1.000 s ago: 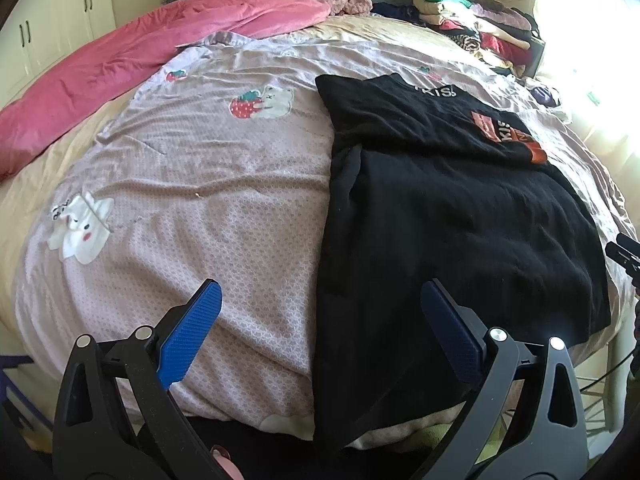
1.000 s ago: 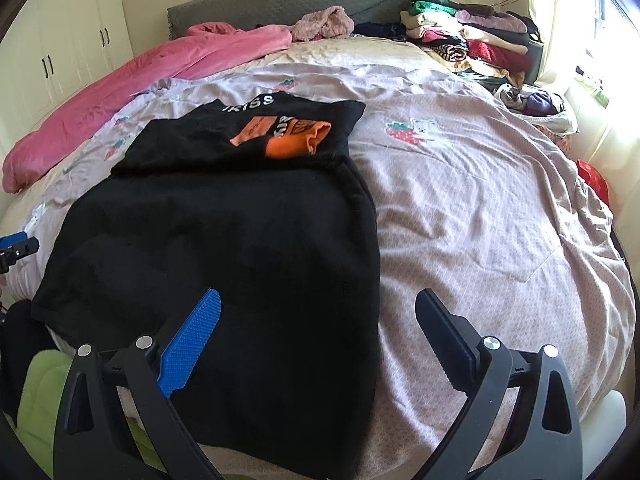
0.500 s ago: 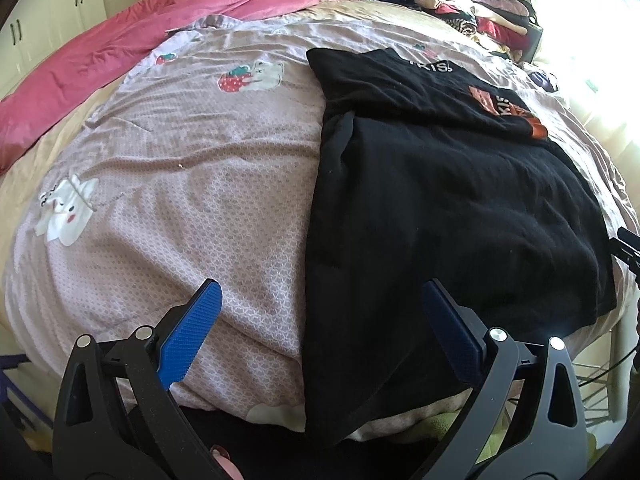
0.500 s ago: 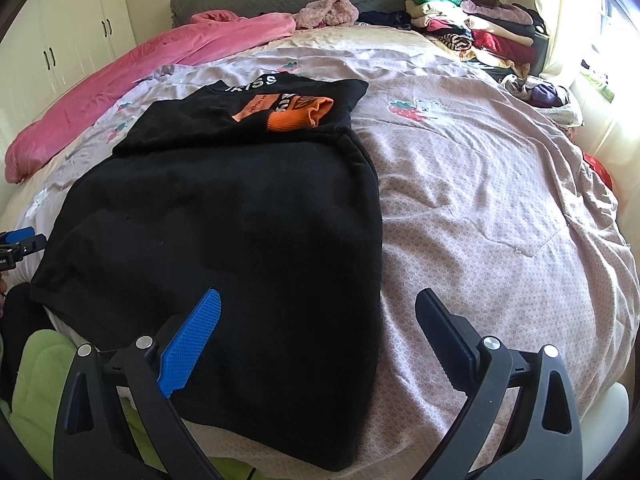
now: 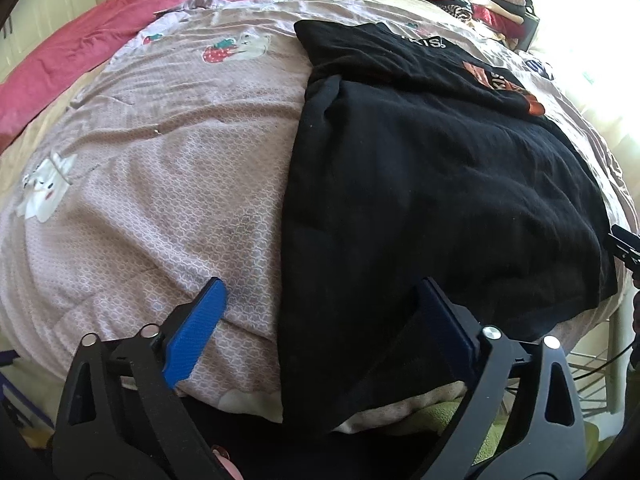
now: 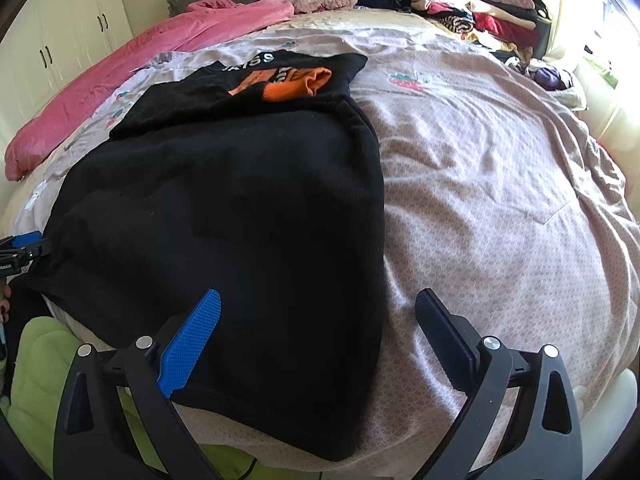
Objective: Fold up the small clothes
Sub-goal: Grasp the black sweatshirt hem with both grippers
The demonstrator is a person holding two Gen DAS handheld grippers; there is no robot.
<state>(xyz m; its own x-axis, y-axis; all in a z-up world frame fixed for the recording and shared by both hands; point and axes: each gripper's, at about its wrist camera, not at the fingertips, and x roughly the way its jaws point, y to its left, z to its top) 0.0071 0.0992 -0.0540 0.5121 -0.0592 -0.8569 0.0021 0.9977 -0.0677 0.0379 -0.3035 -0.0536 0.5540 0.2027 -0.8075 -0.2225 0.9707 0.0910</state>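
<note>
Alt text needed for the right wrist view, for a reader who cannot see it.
A black garment lies spread on a pinkish patterned quilt, its near hem hanging over the bed's edge. The right gripper hovers open above that hem, holding nothing. Folded clothes are stacked at the far right corner.

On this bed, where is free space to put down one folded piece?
Free: the quilt right of the black garment, and the quilt between garment and pink blanket on its left. Crowded: the far right corner, with the clothes pile.

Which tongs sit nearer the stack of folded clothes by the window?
Right, I judge. The stack of folded clothes lies at the bed's far right corner; the right tongs straddle the black garment's right edge, the left tongs its left edge.
</note>
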